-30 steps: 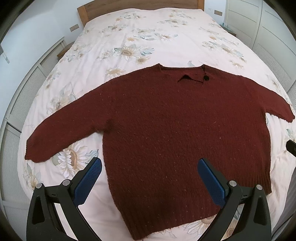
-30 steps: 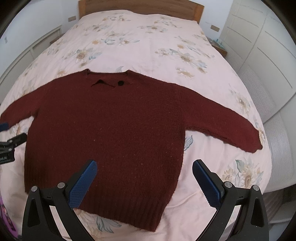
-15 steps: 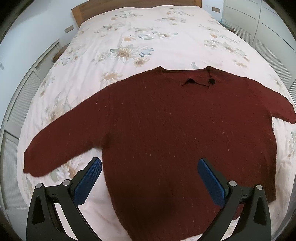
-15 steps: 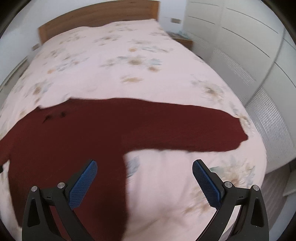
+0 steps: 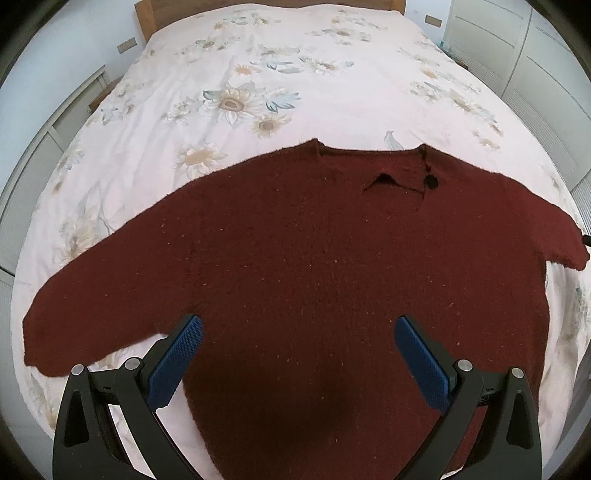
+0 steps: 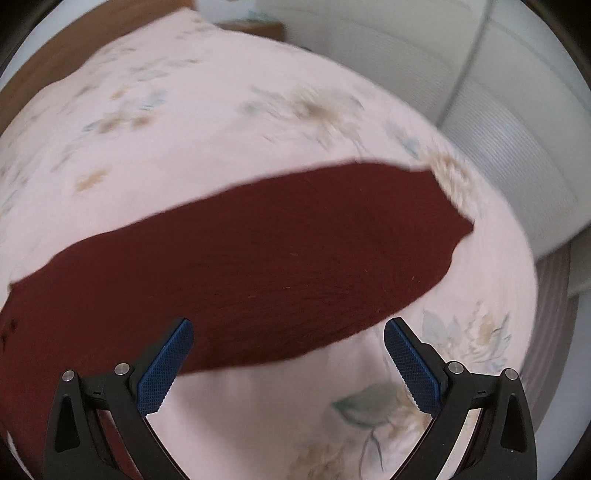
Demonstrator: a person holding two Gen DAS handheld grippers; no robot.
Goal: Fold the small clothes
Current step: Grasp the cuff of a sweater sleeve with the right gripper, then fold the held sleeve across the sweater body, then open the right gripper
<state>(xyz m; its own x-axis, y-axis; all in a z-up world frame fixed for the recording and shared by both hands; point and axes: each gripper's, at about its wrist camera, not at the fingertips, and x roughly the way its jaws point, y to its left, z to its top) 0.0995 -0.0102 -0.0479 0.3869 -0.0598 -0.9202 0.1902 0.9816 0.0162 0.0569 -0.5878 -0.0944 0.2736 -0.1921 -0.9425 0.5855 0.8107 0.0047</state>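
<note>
A dark red knitted sweater [image 5: 303, 251] lies flat on the bed, neck away from me, both sleeves spread out. My left gripper [image 5: 299, 354] is open and empty, hovering over the sweater's lower body. Its left sleeve [image 5: 92, 302] ends at the left. In the right wrist view the right sleeve [image 6: 280, 251] runs across the frame, its cuff at the right. My right gripper [image 6: 288, 350] is open and empty, just above the sleeve's near edge. This view is blurred.
The bed carries a pale pink floral duvet [image 5: 258, 92] with a wooden headboard [image 5: 147, 11] at the far end. White cupboard doors [image 6: 461, 92] stand along the right side. The bed's right edge [image 6: 532, 295] drops off close to the cuff.
My right gripper has swung right from the sweater's body to the right sleeve and come closer. My left gripper has moved forward and lower over the body.
</note>
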